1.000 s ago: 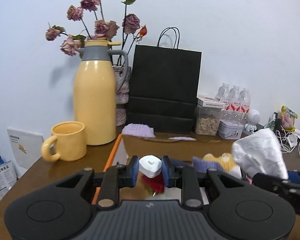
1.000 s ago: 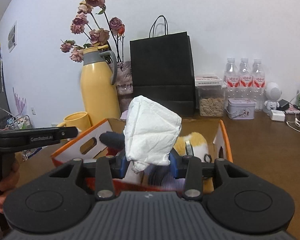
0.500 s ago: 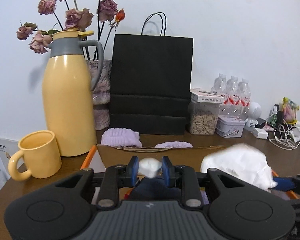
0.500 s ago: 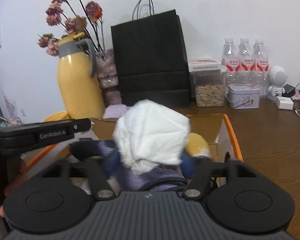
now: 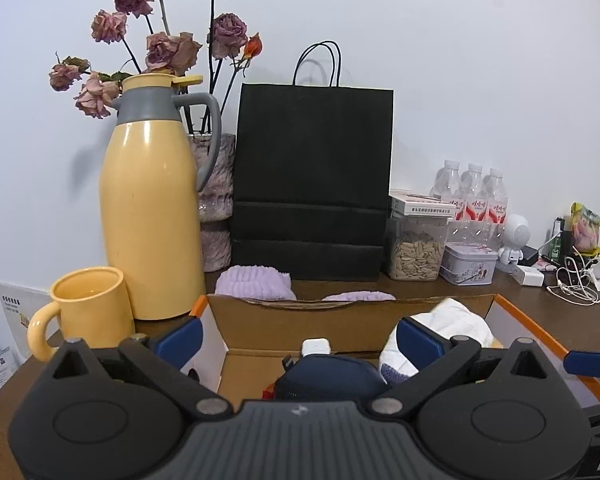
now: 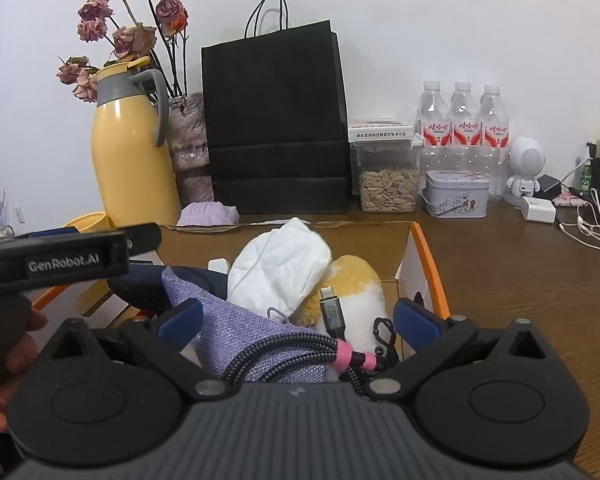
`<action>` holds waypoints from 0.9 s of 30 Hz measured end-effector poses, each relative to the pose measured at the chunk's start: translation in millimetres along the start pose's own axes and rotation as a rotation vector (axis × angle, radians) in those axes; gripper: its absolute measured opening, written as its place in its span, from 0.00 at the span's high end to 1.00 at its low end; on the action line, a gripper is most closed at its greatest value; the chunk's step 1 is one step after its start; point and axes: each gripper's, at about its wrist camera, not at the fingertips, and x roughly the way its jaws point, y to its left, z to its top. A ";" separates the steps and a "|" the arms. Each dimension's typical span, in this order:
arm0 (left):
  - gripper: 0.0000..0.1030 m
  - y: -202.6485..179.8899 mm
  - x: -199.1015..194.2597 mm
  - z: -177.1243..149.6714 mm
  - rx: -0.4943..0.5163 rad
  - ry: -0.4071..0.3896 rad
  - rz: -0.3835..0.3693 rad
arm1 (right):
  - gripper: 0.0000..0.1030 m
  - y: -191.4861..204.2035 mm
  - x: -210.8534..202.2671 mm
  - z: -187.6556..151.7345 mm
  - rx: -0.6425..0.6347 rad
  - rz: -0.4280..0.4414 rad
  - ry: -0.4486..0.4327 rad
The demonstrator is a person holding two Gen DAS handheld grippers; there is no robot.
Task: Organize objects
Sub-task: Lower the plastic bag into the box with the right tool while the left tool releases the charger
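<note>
An open cardboard box with orange edges sits on the brown table and also shows in the right wrist view. In it lie a small white plug, a dark blue pouch, a white crumpled cloth, a yellow plush toy, a purple fabric bag and a braided cable. My left gripper is open and empty over the box. My right gripper is open and empty over the box contents.
Behind the box stand a yellow thermos, a yellow mug, a vase of dried roses, a black paper bag, purple cloths, a seed jar, a tin, water bottles and chargers with cables.
My left gripper opened and let the white plug drop into the box. My right gripper opened and let the white cloth go onto the plush toy.
</note>
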 end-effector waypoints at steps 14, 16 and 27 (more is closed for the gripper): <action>0.00 9.2 -25.5 -4.1 -0.021 -0.044 -0.007 | 0.00 1.8 -20.1 -4.1 -0.044 -0.031 -0.056; 0.00 8.9 -30.9 -6.2 -0.009 -0.045 -0.009 | 0.00 3.5 -22.8 -6.7 -0.054 -0.035 -0.060; 0.00 9.3 -67.3 -29.0 0.059 -0.051 0.021 | 0.00 14.3 -45.3 -30.3 -0.100 -0.052 -0.082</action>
